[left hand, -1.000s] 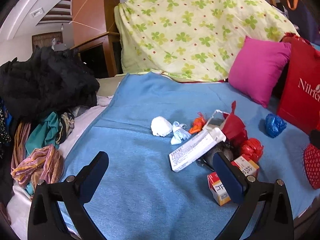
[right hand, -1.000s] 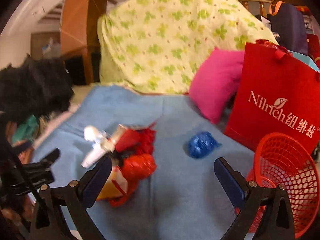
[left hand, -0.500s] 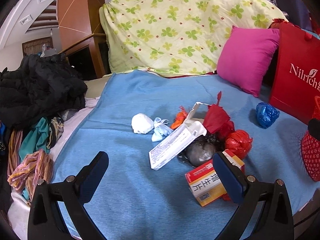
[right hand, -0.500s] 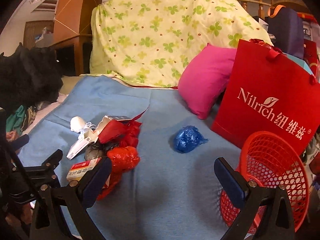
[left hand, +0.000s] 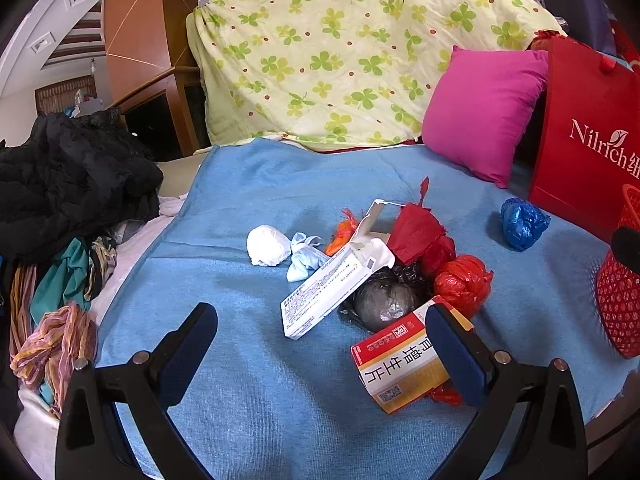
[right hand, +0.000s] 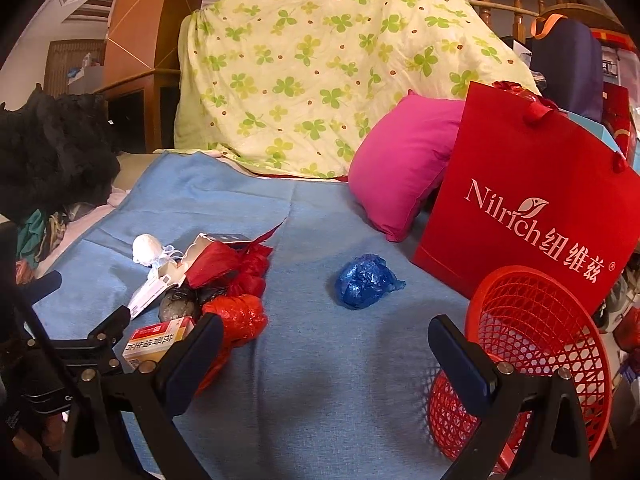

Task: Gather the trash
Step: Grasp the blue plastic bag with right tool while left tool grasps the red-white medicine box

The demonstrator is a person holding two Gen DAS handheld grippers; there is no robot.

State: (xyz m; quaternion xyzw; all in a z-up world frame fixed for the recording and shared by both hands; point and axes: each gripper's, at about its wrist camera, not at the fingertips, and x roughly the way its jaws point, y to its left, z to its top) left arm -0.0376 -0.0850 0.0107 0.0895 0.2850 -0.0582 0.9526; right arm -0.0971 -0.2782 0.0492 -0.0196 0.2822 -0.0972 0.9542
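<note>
So nothing's grabbed yet, this looks like the approach step. Left gripper (left hand: 320, 344) is spread wide and empty, with the trash pile (left hand: 384, 276) at about 1 o'clock just ahead of it. Right gripper (right hand: 324, 344) is spread and empty too, with the blue wad (right hand: 366, 282) at 12 o'clock and the basket (right hand: 536, 344) at 3. I'd guess the next move is to drop over the nearest box (left hand: 404, 364) and pinch it.

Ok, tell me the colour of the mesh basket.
Red, seen best in the right wrist view: the mesh basket.
</note>
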